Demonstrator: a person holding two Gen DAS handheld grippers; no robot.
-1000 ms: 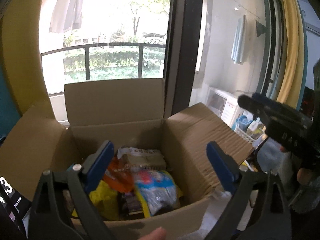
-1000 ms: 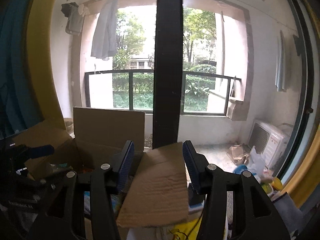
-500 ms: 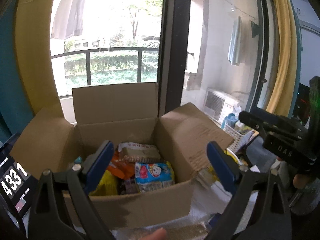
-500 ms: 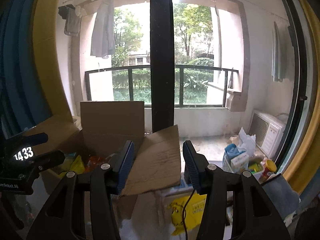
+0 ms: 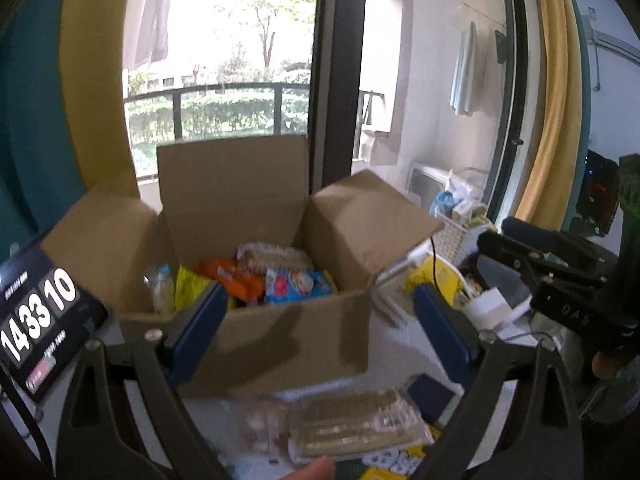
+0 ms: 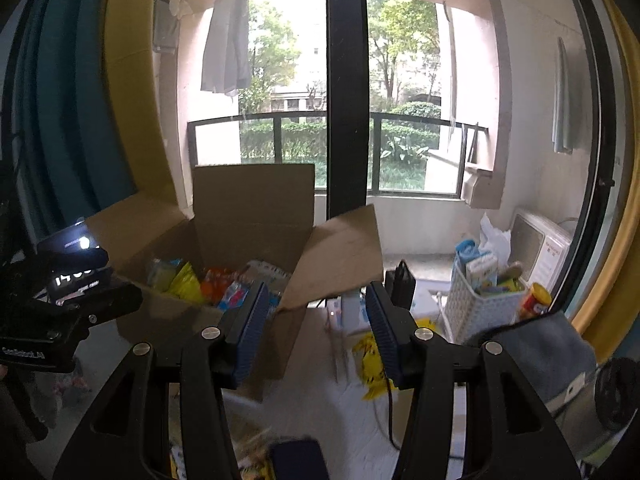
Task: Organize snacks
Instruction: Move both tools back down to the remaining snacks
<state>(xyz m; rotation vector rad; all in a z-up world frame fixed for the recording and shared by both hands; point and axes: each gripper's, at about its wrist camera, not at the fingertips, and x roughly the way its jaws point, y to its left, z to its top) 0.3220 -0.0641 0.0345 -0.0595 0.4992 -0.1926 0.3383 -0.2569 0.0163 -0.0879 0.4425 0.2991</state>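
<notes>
The open brown cardboard box [image 5: 256, 320] of bright snack packets [image 5: 298, 282] now sits mid-frame, farther off as both empty, spread grippers, left [image 5: 320, 334] and right [image 6: 314, 330], retreat, exposing a clear-wrapped biscuit pack [image 5: 356, 426] at bottom centre, probably next.

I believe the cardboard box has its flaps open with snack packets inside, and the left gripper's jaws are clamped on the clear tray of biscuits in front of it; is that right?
Not quite. The left wrist view shows the left gripper with its jaws wide apart and nothing between them; the clear tray of biscuits lies on the surface below them. The rest holds: the cardboard box has its flaps open with snack packets inside.
</notes>
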